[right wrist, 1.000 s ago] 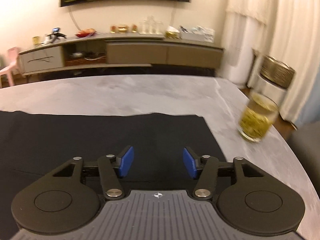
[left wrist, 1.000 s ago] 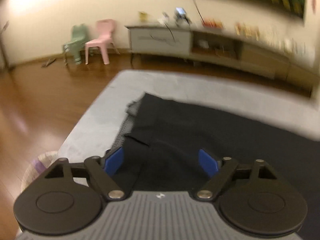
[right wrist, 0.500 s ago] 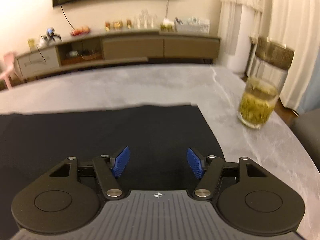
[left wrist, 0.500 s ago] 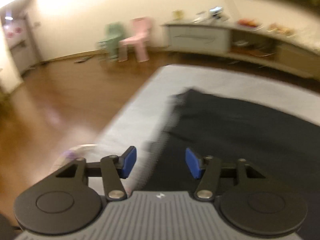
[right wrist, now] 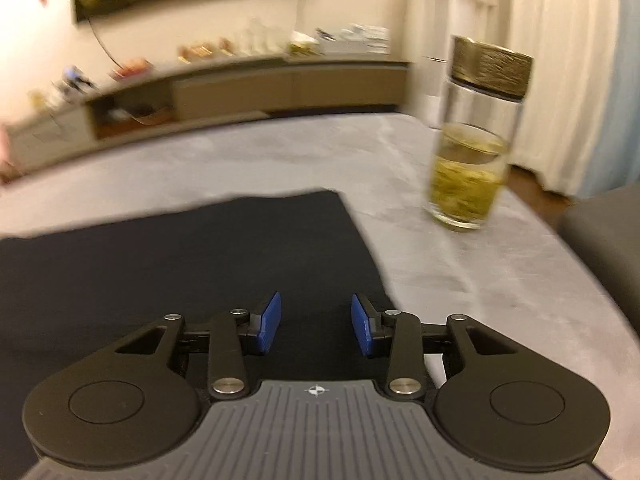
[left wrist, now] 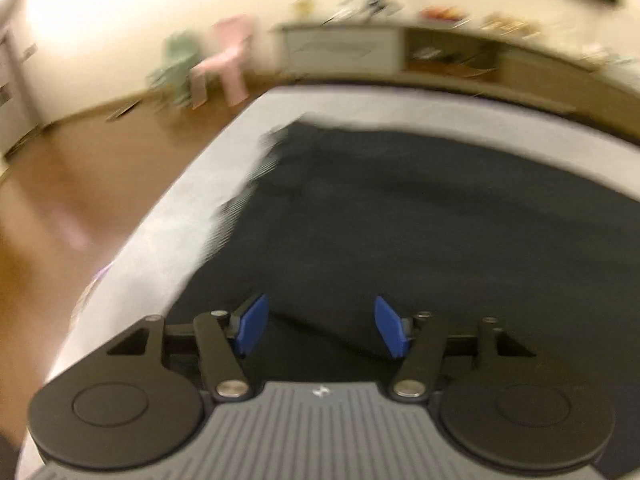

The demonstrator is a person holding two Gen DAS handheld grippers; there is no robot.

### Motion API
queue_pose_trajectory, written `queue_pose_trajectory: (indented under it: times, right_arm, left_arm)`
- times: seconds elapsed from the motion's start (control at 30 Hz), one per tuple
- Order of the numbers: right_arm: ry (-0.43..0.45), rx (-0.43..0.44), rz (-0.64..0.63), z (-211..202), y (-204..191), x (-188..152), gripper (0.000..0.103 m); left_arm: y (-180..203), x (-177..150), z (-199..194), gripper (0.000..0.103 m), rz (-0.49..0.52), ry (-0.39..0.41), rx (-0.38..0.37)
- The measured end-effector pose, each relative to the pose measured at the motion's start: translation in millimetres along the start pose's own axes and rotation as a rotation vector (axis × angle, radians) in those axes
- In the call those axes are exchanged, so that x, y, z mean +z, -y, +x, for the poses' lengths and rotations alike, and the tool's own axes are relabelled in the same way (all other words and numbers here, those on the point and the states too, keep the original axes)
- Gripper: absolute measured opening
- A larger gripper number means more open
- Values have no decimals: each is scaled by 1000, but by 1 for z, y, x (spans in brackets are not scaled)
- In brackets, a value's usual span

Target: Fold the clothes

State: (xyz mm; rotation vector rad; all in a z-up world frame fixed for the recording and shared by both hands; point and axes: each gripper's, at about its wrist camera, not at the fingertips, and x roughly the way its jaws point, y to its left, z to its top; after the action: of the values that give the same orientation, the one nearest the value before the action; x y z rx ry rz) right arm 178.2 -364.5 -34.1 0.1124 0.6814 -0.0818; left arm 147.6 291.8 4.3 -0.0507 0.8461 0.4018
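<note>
A black garment [left wrist: 420, 220] lies spread flat on the grey table [left wrist: 168, 240]. In the left wrist view its ribbed left edge runs up the middle-left, blurred by motion. My left gripper [left wrist: 318, 330] hovers over the cloth just inside that edge; its jaws are opening, with only flat cloth below the blue pads [left wrist: 250, 328]. In the right wrist view the garment [right wrist: 180, 264] ends at a straight right edge. My right gripper [right wrist: 316, 326] hangs over that corner. Its jaws are closing, and nothing shows pinched between them.
A glass bottle of green tea [right wrist: 472, 140] with a dark lid stands on the table [right wrist: 280, 160] just right of the garment. A grey seat [right wrist: 608, 232] sits past the table's right edge. Wooden floor, small chairs [left wrist: 228, 64] and a low sideboard [left wrist: 400, 48] lie beyond.
The left gripper swung out towards the table's left edge and back over the cloth, jaws narrower than at first. The right gripper moved nearer the bottle and its jaws narrowed.
</note>
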Motion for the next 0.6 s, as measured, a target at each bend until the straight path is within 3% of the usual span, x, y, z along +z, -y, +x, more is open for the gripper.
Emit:
queue_pose_trajectory:
  times: [0.03,0.07,0.13,0.2,0.27,0.33,0.37,0.4,0.6]
  right_arm:
    - [4,44,-5,-3,-2,-1,41]
    - [-15,32,-10,2,1,-3,41]
    - [-50,9,-19,10,9,-8,36]
    - [-31,-32,31,9,28,-7,32]
    - [-10,-50,142,-1,51,-7,36]
    - [27,-48,182,-10,65,-9,51]
    - [43,-45,182,-13,66,-11,68]
    - [40,-37,171,-10,66,-13,76]
    - [-23,-12,43,7,48,-23,75]
  left_arm:
    - [8,-2,-3,63,23,-1,-24]
    - [16,-5,-6,63,47,-4,-47]
    - [27,-15,4,63,83,-57,-21]
    - [21,-16,5,68,28,-74,6]
    - [15,-17,6,63,-26,-91,32]
    - [20,-12,-12,64,-60,-56,5]
    - [29,-6,-20,65,-65,-41,-29]
    - [38,-1,-29,65,-69,-27,-64]
    - [144,34,-77,74,-35,20,-408]
